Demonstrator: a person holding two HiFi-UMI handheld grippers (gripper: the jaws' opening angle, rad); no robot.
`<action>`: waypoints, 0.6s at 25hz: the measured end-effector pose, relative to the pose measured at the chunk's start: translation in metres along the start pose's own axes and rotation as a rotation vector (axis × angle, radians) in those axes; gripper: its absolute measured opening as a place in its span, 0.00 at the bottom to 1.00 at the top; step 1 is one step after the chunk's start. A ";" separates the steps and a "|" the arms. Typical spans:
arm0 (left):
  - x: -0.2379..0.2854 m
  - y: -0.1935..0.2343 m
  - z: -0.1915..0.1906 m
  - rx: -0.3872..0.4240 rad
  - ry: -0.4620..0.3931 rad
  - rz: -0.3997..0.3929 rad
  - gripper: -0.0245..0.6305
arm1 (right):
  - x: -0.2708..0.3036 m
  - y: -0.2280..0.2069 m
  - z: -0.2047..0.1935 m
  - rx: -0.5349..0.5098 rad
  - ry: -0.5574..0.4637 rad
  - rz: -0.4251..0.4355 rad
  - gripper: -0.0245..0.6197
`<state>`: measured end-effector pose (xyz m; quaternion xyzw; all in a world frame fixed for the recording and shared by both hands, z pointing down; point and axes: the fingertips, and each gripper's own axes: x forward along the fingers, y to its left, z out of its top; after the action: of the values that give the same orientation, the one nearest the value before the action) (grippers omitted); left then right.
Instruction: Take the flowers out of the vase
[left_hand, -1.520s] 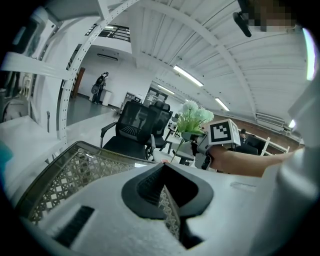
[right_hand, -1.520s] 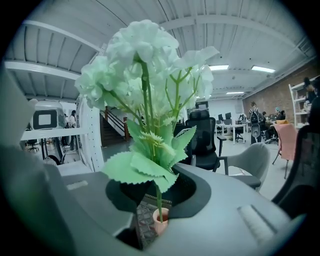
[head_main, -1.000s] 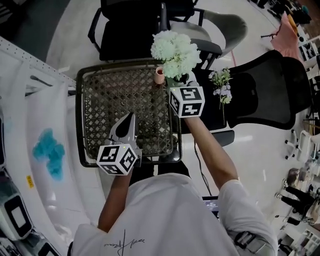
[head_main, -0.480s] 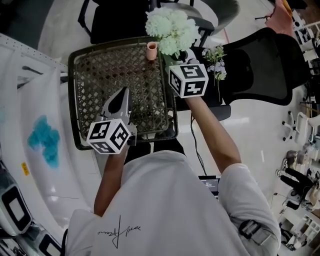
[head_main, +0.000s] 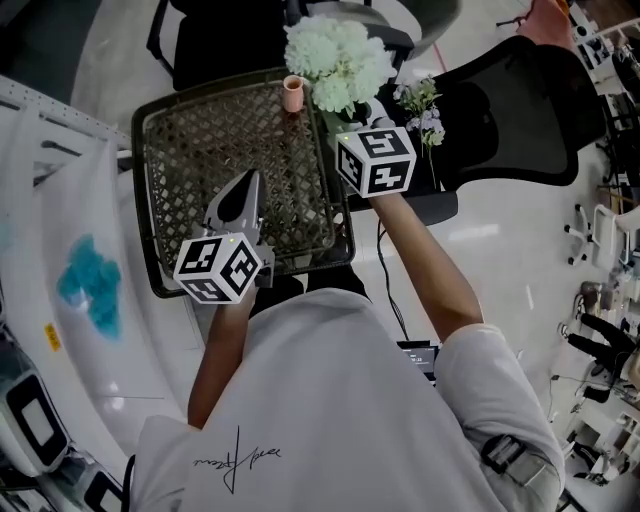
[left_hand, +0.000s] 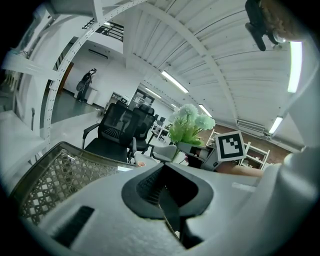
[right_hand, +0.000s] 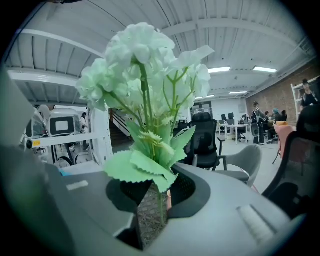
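A bunch of white-green flowers (head_main: 338, 62) (right_hand: 145, 75) hangs above the far right corner of the wicker tray (head_main: 190, 140). My right gripper (head_main: 361, 113) (right_hand: 159, 202) is shut on its thin green stem, just below the leaves. The small pink vase (head_main: 292, 93) (left_hand: 140, 162) stands upright on the tray's far edge, left of the bunch and apart from it. Over the tray's near side my left gripper (head_main: 243, 190) (left_hand: 167, 202) is shut with nothing in it. From the left gripper view the flowers (left_hand: 190, 125) rise beside the right gripper's marker cube (left_hand: 231, 145).
A sprig of small purple and white flowers (head_main: 424, 106) lies on the black chair seat (head_main: 500, 110) right of the tray. More black chairs (head_main: 215, 35) stand beyond the tray. A white perforated frame (head_main: 60, 170) with a blue patch (head_main: 85, 285) runs along the left.
The right gripper has carried the flower bunch a little to the right, away from the vase. The left gripper has stayed over the tray's near side, shut.
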<state>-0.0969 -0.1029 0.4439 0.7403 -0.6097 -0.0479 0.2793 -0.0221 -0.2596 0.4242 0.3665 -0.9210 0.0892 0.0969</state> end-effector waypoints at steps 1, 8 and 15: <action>-0.002 0.000 -0.001 0.000 0.000 0.000 0.04 | -0.003 0.001 -0.001 0.002 0.001 0.000 0.18; -0.010 -0.008 -0.004 -0.026 -0.001 -0.024 0.04 | -0.025 0.005 -0.010 0.021 0.005 -0.011 0.18; -0.014 -0.010 -0.004 -0.023 0.001 -0.038 0.04 | -0.042 0.015 -0.020 0.044 0.023 -0.010 0.18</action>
<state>-0.0906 -0.0871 0.4387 0.7483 -0.5948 -0.0598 0.2874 -0.0003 -0.2166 0.4323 0.3722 -0.9158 0.1130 0.0998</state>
